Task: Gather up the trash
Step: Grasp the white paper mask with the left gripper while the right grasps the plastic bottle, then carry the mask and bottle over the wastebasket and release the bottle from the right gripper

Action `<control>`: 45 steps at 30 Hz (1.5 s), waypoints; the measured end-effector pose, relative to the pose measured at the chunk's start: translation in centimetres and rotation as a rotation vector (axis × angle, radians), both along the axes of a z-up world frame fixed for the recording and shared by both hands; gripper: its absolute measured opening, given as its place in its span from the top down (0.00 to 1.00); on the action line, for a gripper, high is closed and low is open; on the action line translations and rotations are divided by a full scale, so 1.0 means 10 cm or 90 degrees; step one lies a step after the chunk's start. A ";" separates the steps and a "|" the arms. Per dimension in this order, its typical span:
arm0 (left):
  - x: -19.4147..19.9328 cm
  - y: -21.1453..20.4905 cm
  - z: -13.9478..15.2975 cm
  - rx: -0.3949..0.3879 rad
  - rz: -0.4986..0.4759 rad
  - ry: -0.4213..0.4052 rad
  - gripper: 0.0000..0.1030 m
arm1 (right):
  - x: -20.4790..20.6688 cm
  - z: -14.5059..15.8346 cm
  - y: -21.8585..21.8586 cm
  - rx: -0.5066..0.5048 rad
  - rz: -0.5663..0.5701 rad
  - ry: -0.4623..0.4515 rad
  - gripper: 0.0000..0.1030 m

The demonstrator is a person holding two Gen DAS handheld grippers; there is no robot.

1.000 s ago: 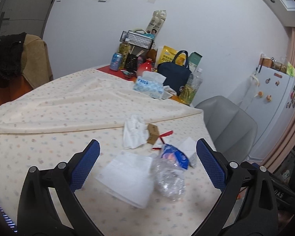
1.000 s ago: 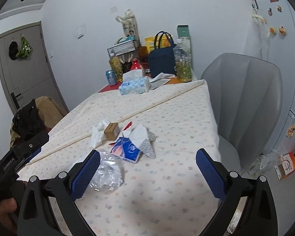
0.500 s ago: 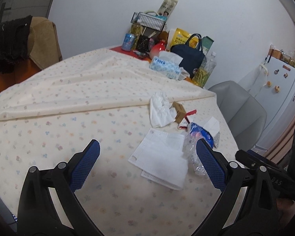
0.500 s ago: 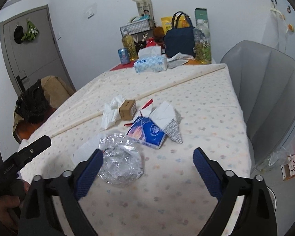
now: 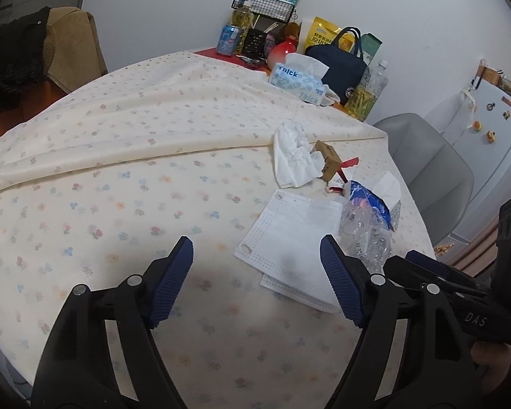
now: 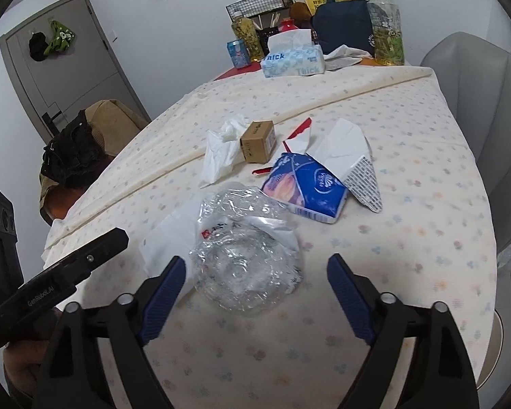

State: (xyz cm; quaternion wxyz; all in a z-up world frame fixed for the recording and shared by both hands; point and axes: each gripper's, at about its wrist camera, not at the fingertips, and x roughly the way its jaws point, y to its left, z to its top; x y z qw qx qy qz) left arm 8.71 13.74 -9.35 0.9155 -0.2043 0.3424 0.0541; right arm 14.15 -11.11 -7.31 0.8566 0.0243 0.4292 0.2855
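Trash lies on the flowered tablecloth (image 5: 119, 177): a white face mask (image 5: 289, 235), a crushed clear plastic bottle (image 6: 245, 252), a blue tissue packet (image 6: 306, 184), a crumpled white tissue (image 5: 293, 156), a small brown box (image 6: 259, 141), folded white paper (image 6: 347, 146) and red scraps (image 6: 301, 129). My left gripper (image 5: 255, 272) is open and empty, just before the near edge of the mask. My right gripper (image 6: 255, 283) is open and empty, its fingers either side of the crushed bottle's near end. The bottle also shows in the left wrist view (image 5: 364, 231).
At the far end stand a Thick tissue box (image 6: 293, 59), a navy bag (image 6: 344, 24), bottles (image 6: 386, 34), a can (image 6: 238, 54) and a wire basket (image 5: 264, 3). A grey chair (image 6: 494, 109) is at the right; a chair with clothes (image 6: 81, 150) at the left.
Both grippers have come lower and closer to the trash and their jaws stand narrower. The mask now lies before the left gripper; the bottle sits between the right fingers.
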 end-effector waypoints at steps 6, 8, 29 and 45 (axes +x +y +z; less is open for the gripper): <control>-0.02 0.11 -0.01 -0.002 0.013 0.009 0.26 | 0.10 -0.15 0.16 -0.017 0.011 0.021 0.20; 0.00 0.12 -0.01 -0.002 0.013 0.013 0.26 | 0.12 -0.15 0.13 -0.005 0.013 0.032 0.27; 0.46 -0.67 -0.06 0.088 -0.091 0.055 0.15 | -0.02 0.16 -0.81 0.016 -0.060 -0.011 0.29; 0.29 -0.66 0.14 0.105 -0.099 0.021 0.92 | -0.03 0.22 -1.01 0.041 -0.076 -0.019 0.29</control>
